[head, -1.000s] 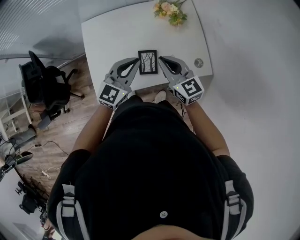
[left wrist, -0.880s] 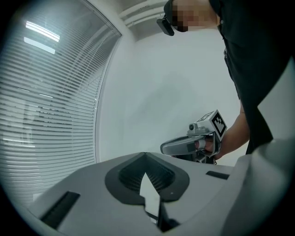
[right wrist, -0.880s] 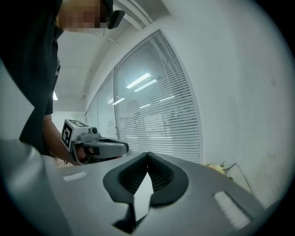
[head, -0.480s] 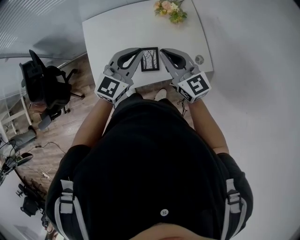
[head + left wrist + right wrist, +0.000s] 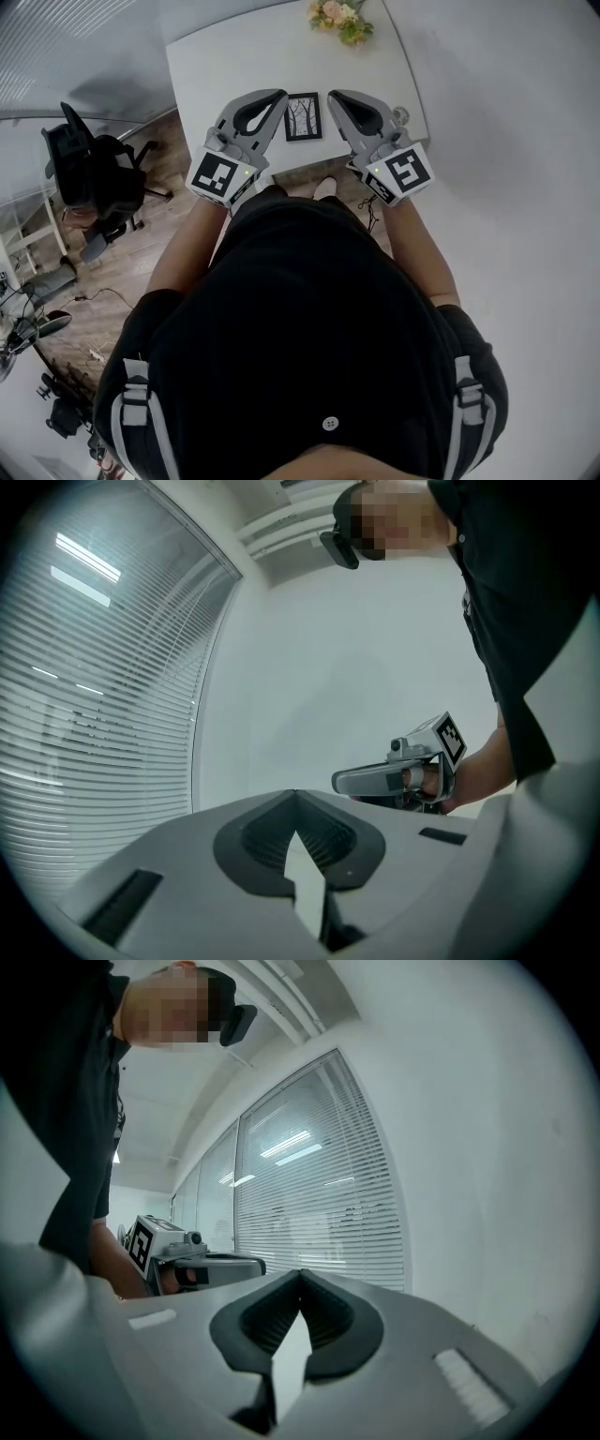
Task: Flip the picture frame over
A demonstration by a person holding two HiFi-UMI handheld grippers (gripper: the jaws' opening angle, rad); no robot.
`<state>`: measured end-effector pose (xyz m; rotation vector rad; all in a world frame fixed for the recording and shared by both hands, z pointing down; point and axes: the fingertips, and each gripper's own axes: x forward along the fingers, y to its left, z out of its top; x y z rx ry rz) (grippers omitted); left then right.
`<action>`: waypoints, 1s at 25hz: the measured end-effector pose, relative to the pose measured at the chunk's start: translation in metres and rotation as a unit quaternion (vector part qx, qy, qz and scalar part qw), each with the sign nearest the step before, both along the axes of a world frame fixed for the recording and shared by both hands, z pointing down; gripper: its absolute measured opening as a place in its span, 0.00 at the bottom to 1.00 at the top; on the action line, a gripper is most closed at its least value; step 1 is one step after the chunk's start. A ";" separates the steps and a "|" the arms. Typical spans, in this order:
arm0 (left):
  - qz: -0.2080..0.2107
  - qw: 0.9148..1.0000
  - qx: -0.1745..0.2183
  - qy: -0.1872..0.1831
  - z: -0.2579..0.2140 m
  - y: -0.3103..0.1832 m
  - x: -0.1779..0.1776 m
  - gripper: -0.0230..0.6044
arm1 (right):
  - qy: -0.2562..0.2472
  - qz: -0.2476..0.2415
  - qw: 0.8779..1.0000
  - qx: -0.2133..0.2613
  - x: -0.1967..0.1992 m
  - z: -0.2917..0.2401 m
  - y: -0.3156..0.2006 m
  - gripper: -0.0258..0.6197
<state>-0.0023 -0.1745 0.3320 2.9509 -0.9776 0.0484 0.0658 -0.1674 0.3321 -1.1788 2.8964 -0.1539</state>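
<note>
The picture frame [image 5: 303, 116] lies flat on the white worktop [image 5: 234, 56], close to the edge nearest the person, with its black border and a picture of bare trees facing up. In the head view it shows between the two claws, but neither one holds it. The left claw [image 5: 278, 97] is closed and empty: in the left gripper view its jaws meet at the tips with nothing between them, and past them there is only a pale wall [image 5: 356, 667] and the other gripper in the person's hand. The right claw [image 5: 335, 97] is likewise closed on nothing: the right gripper view shows its tips pressed together, with window blinds [image 5: 319, 1194] behind. Both claws are held level, with their tips pointing away from the person, one on each side of the frame. Neither gripper view shows the frame or the worktop, so whether a claw touches the frame cannot be told from them. A bunch of pink and yellow flowers [image 5: 339, 19] sits at the far edge of the worktop, well apart from the frame. A small round thing [image 5: 402, 114] lies near the worktop's right edge, partly hidden behind the right gripper. A black office chair [image 5: 89, 173] stands on the wooden floor [image 5: 159, 244] to the left of the worktop.
</note>
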 end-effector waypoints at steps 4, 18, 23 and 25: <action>0.005 1.000 0.001 -0.002 -0.001 -0.001 -0.002 0.04 | -0.002 0.010 1.000 0.002 0.003 -0.003 -0.002 0.05; 0.007 1.000 -0.004 -0.006 0.001 0.003 -0.003 0.04 | -0.003 0.010 1.000 -0.006 0.002 0.000 0.002 0.05; 0.005 1.000 -0.004 -0.006 0.001 0.005 -0.005 0.04 | -0.003 0.011 1.000 -0.006 0.001 -0.001 0.004 0.05; 0.003 1.000 -0.004 -0.008 0.002 0.005 -0.005 0.04 | -0.004 0.011 1.000 -0.006 0.002 -0.001 0.005 0.05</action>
